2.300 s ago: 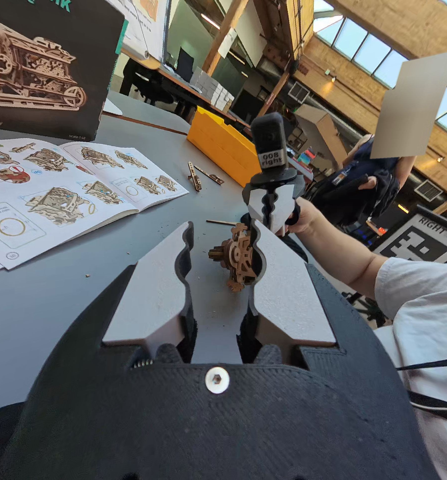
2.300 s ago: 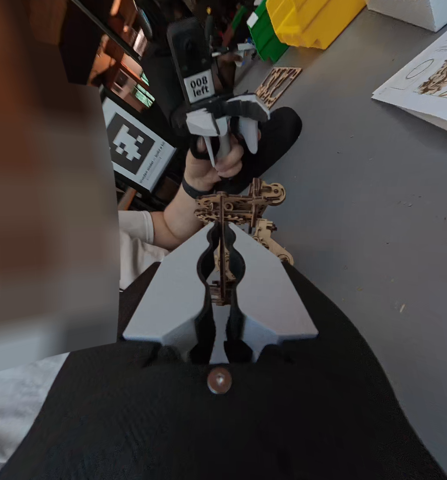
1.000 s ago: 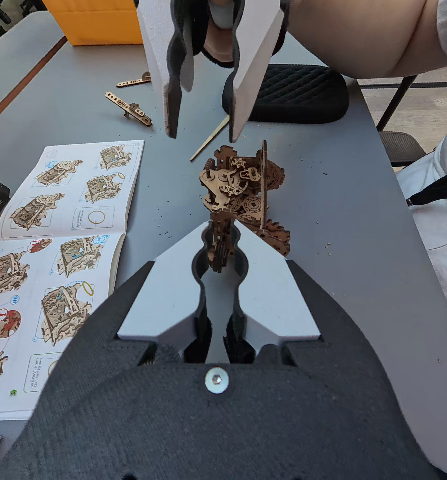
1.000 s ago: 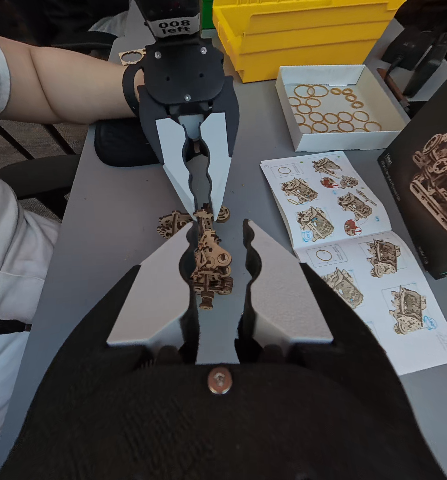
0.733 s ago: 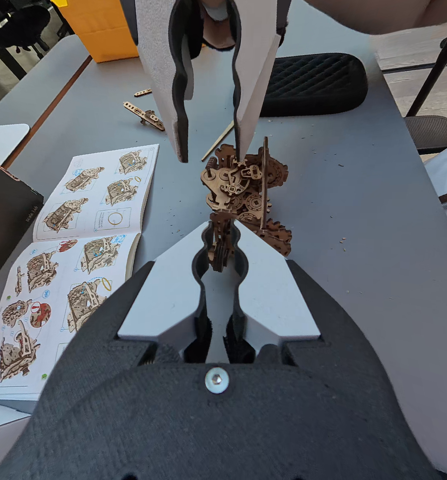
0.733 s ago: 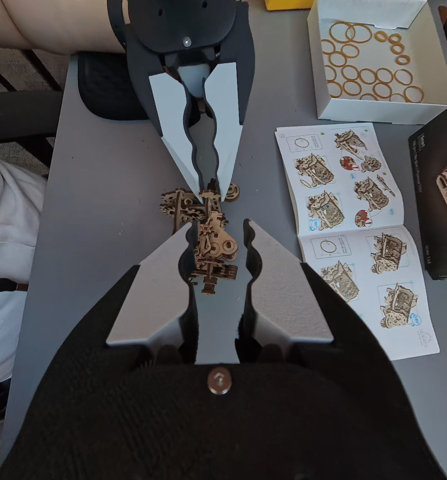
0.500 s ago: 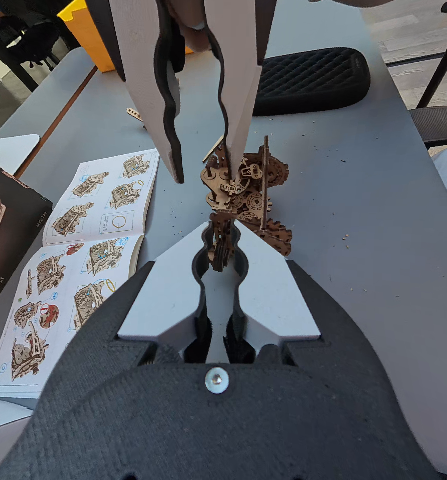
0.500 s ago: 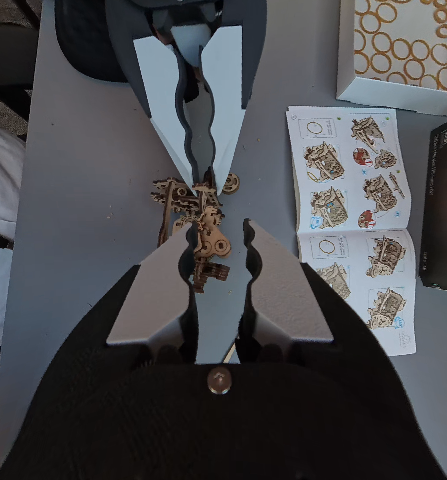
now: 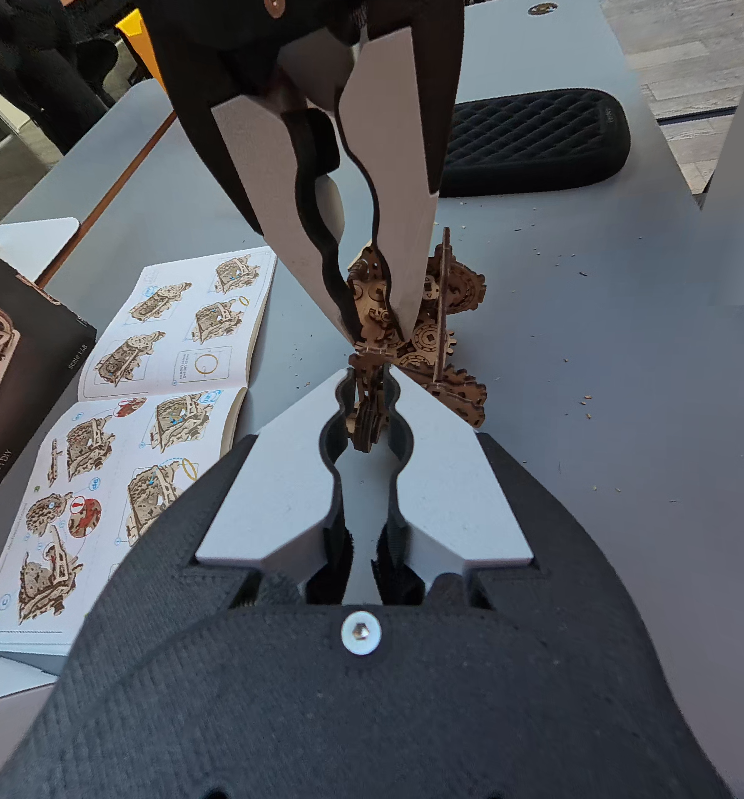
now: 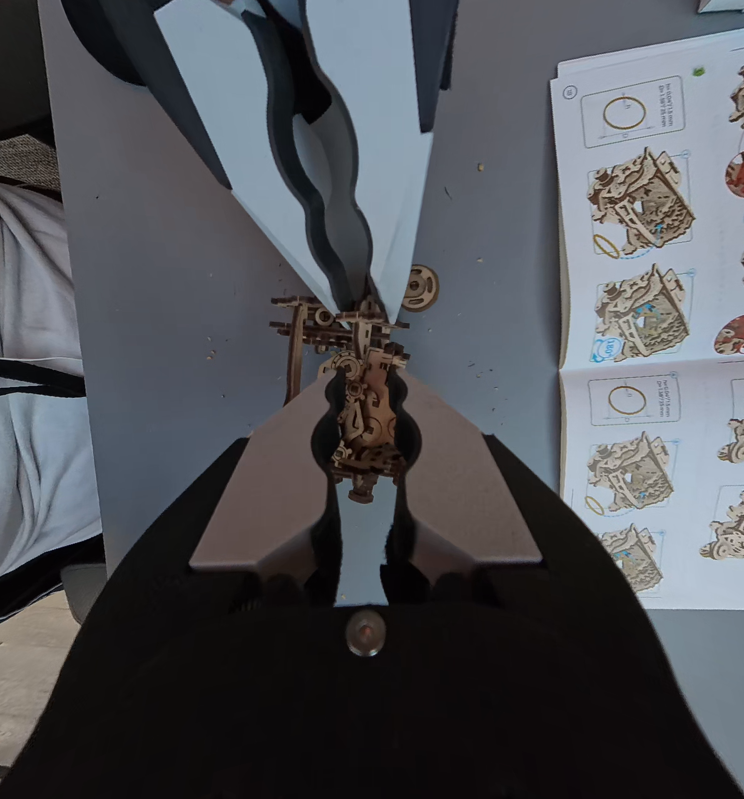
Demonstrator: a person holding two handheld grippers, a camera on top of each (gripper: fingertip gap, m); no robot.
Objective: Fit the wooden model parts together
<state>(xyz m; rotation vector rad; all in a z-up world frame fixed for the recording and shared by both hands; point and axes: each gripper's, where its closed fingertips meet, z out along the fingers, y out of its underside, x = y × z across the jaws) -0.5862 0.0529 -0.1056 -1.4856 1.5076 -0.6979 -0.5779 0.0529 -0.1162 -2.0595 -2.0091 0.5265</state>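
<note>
The wooden model (image 9: 441, 341) is a cluster of laser-cut gears and plates, held just above the grey table (image 9: 599, 389). My left gripper (image 9: 370, 372) is shut on a narrow wooden part at the model's near end. My right gripper (image 9: 378, 337) comes down from the top of the left wrist view, its tips closed on the model's upper piece right beside my left tips. In the right wrist view, my right gripper (image 10: 366, 378) is shut with the model (image 10: 365, 419) between its pads. My left gripper (image 10: 365, 320) meets it tip to tip from above.
An open instruction booklet (image 9: 166, 389) lies left of the model and shows again in the right wrist view (image 10: 664, 302). A black kit box (image 9: 11, 367) stands at far left. A black quilted pad (image 9: 534, 138) lies behind. A loose wooden disc (image 10: 422, 287) and wood crumbs lie on the table. The tips of both grippers are at nearly the same place.
My right gripper was open above the model half a second ago. It has come down and shut on the model. My left gripper has kept its hold throughout.
</note>
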